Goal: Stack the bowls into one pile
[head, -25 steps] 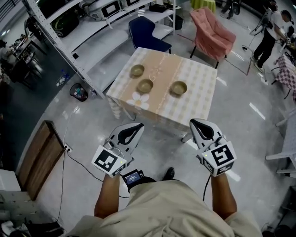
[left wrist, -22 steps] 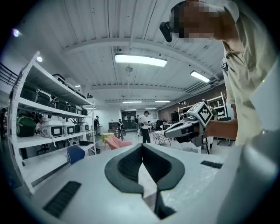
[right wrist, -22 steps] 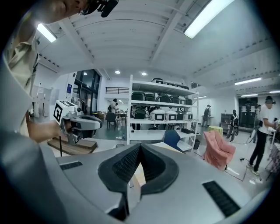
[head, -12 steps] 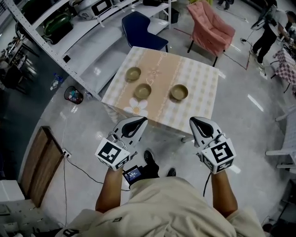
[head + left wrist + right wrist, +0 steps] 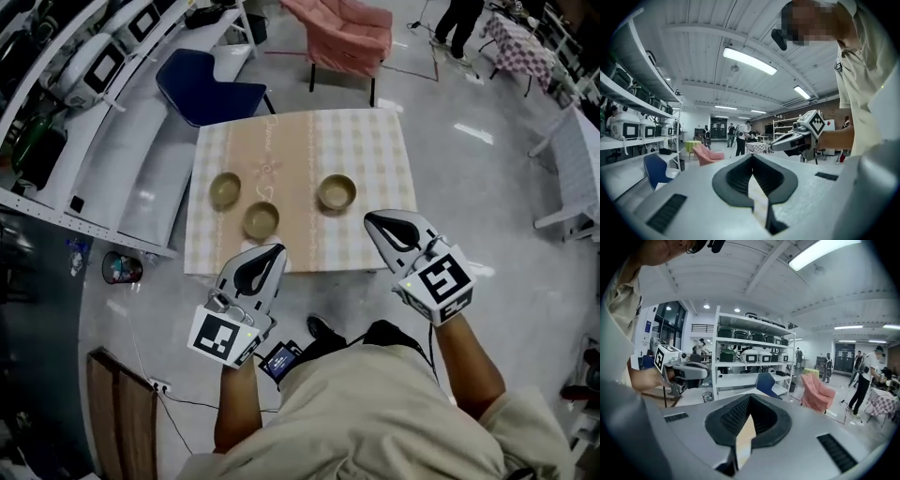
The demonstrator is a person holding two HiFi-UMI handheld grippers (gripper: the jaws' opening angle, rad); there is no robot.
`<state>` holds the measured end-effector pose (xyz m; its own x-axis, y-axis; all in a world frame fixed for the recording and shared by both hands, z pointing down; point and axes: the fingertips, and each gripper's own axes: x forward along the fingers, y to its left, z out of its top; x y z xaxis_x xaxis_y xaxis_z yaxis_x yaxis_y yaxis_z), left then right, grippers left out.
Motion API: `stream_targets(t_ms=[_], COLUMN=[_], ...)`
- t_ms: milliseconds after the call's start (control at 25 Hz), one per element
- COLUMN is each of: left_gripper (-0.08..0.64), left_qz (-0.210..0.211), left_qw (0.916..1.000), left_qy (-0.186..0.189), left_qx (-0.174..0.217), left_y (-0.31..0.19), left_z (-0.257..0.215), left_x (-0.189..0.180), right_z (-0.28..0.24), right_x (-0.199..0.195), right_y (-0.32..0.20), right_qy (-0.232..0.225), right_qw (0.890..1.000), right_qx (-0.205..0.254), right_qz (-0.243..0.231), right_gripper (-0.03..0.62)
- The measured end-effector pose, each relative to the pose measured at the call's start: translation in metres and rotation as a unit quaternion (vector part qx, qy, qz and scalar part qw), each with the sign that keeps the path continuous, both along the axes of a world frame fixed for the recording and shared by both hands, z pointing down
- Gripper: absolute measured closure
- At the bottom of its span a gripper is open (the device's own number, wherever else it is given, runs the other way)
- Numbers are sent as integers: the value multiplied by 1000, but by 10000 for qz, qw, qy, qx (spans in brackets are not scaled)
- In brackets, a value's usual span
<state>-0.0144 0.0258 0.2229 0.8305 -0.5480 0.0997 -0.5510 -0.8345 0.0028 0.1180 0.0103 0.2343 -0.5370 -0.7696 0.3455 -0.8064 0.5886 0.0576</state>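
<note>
Head view: three bowls sit apart on the table (image 5: 375, 150), none stacked yet. The left bowl (image 5: 225, 190) and the middle bowl (image 5: 262, 221) are near each other, and the right bowl (image 5: 337, 193) stands further off. The left gripper (image 5: 269, 256) hangs over the table's near edge, just short of the middle bowl. The right gripper (image 5: 377, 221) is near the right bowl, touching nothing.

Left gripper view: the jaws are clenched together with nothing in them and point level across the room. A pink chair (image 5: 707, 153) stands beyond, and the other gripper shows to the right. No bowl shows here.

Right gripper view: its jaws are likewise pressed together and empty, aimed toward shelves and a blue chair (image 5: 769, 383).

The bowls look small, rigid and light, with smooth sides that could slip. The rim is likely the best hold, one jaw inside and one outside. Both jaws must part first. Each bowl should be lowered gently so it nests without knocking.
</note>
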Motion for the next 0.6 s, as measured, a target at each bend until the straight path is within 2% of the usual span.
stream_targets(t_ms=[280, 600], left_gripper=[552, 552], left_qz=[249, -22], left_qw=[9994, 9986], left_qy=[82, -76], left_qx=[-208, -531], left_y=[-50, -107], left_z=[16, 59], left_x=[1, 18], right_z=[14, 64], right_x=[6, 26], right_y=[-48, -111], right_qy=[103, 114], right_qw=[9992, 9983], right_qx=[-180, -530], right_qz=[331, 214], right_gripper=[589, 589])
